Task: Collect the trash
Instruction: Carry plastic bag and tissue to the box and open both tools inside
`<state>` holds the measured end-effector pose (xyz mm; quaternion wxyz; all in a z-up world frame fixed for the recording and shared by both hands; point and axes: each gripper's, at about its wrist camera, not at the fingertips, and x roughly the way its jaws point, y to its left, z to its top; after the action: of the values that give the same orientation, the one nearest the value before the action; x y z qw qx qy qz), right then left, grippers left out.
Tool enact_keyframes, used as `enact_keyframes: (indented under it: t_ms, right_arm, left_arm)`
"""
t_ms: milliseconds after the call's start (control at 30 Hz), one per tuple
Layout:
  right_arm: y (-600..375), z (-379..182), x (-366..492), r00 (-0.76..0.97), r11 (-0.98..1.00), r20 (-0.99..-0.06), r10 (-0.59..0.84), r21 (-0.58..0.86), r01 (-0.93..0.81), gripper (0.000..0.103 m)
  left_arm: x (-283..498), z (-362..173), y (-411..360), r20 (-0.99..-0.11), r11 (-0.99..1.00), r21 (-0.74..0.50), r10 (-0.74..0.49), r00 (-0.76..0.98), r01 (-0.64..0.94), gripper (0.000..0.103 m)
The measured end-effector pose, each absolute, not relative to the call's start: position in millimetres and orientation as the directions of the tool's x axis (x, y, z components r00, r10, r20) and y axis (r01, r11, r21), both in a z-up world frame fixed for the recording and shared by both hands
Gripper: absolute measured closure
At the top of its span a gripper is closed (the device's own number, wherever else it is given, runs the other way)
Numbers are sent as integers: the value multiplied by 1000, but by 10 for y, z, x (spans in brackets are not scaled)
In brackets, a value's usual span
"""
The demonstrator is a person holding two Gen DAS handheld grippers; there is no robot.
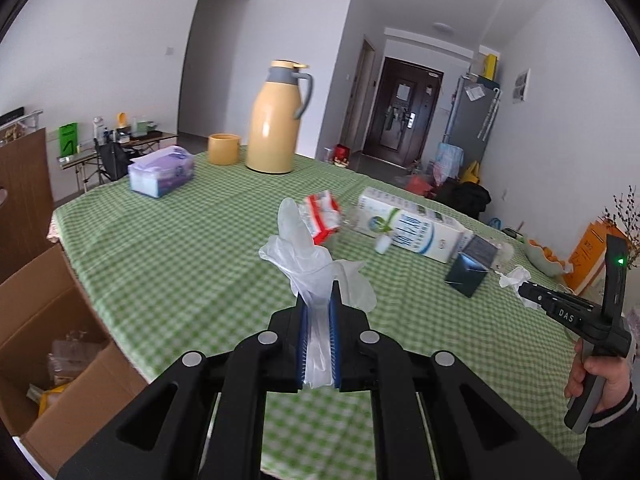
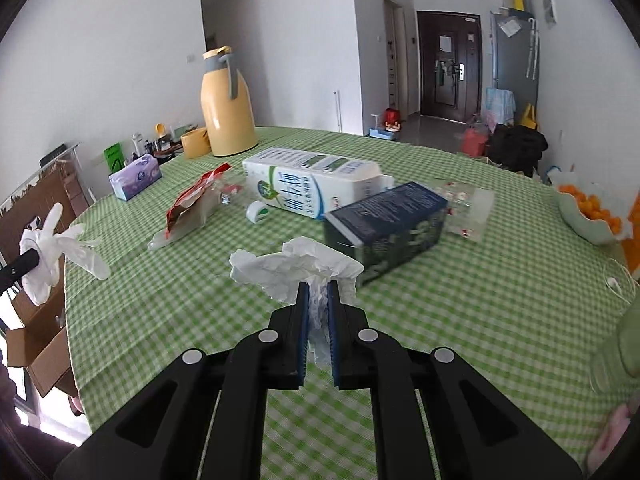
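My left gripper (image 1: 319, 292) is shut on a clear plastic glove (image 1: 308, 256) and holds it above the green checked table (image 1: 180, 248). The glove also shows at the left of the right wrist view (image 2: 52, 248). My right gripper (image 2: 318, 290) is shut on a crumpled white tissue (image 2: 292, 266), seen from the left wrist view at the right (image 1: 514, 278). On the table lie a red and white wrapper (image 2: 196, 200), a white milk carton (image 2: 312, 184), its white cap (image 2: 258, 212), a dark box (image 2: 392, 224) and a clear blister tray (image 2: 468, 208).
An open cardboard box (image 1: 52, 344) with some trash stands on the floor left of the table. A yellow thermos jug (image 1: 276, 120), a yellow cup (image 1: 224, 148) and a purple tissue pack (image 1: 162, 170) stand at the far side. A green bowl of orange fruit (image 2: 592, 216) sits at the right.
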<state>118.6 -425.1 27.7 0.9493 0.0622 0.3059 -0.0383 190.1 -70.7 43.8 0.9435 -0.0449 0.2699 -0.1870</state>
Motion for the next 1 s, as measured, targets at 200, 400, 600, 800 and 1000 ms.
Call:
enact_keyframes:
  t_ms: [200,400,600,800,1000]
  right_arm:
    - [-4342,288,1107,818,986,-574,-36,111,121,94]
    - [-4105,325,1244,819,994,-574,2,93,62,94]
    - [-3466,320,1657,803,994,-587,105,83,-70,94]
    - [-2431,259,2120,753,962,-608,252,69,-266,94]
    - [-1134,182,2467,657,867,-623,424,71,-493,94]
  left_arm:
    - [1863,460,-874,-492,925,-160,-378,784,345,97]
    - [1925,458,-648,-490,940,-170,-340,803,295,97]
    - [2052,406,57,-507,974,-176,-212,836,141,97]
    - [1894,364,1253,-485,981,-178,-15,874,-83,97]
    - [1583,211,2406,-531,933,-165,189,826,-320,97]
